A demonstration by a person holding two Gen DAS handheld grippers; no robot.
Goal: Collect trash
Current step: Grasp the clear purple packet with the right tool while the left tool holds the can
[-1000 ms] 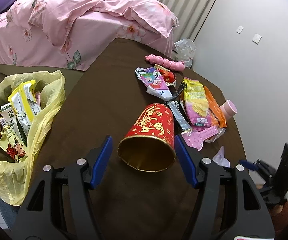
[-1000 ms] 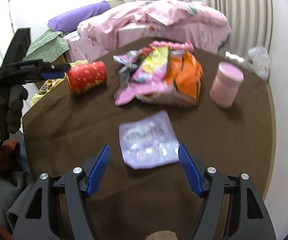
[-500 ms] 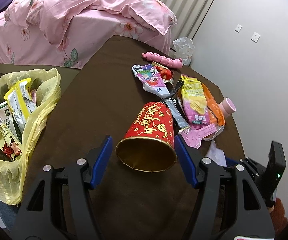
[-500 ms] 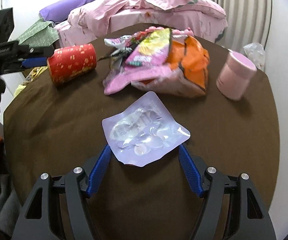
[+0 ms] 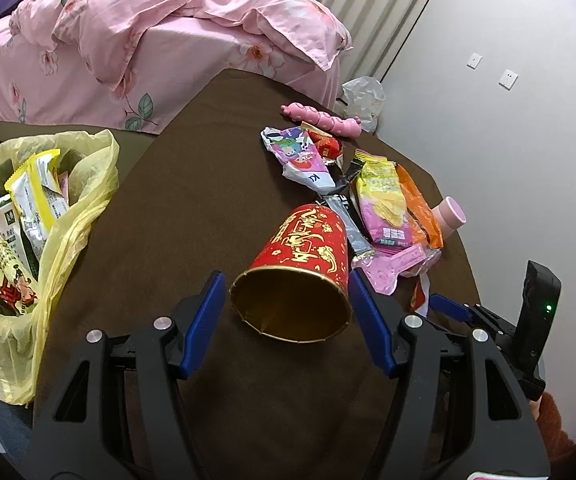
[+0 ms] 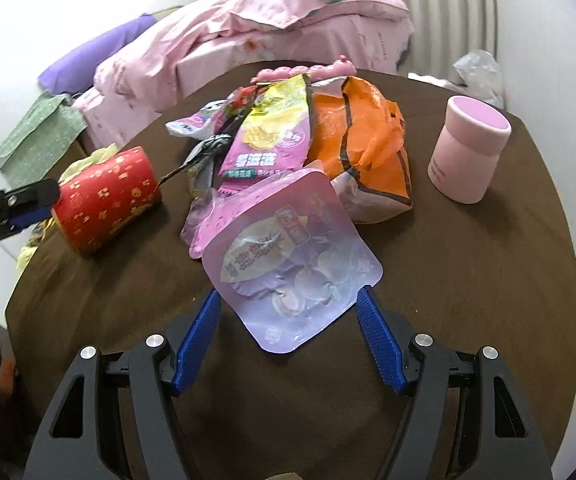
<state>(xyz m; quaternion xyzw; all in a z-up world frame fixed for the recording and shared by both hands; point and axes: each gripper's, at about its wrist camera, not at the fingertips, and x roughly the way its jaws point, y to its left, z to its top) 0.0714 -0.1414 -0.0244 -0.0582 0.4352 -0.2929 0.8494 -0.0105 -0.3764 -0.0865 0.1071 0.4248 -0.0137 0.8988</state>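
Red paper cup [image 5: 300, 276] lies between open jaws.

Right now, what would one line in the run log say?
left gripper: open around red paper cup lying on its side | right gripper: open at purple pouch | yellow trash bag: part filled

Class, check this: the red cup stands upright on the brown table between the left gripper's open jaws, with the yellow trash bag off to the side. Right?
Not quite. The red cup lies on its side, its open mouth facing the left gripper, as the left wrist view shows. The rest holds: it is between the open jaws on the brown table, with the yellow bag to the side.
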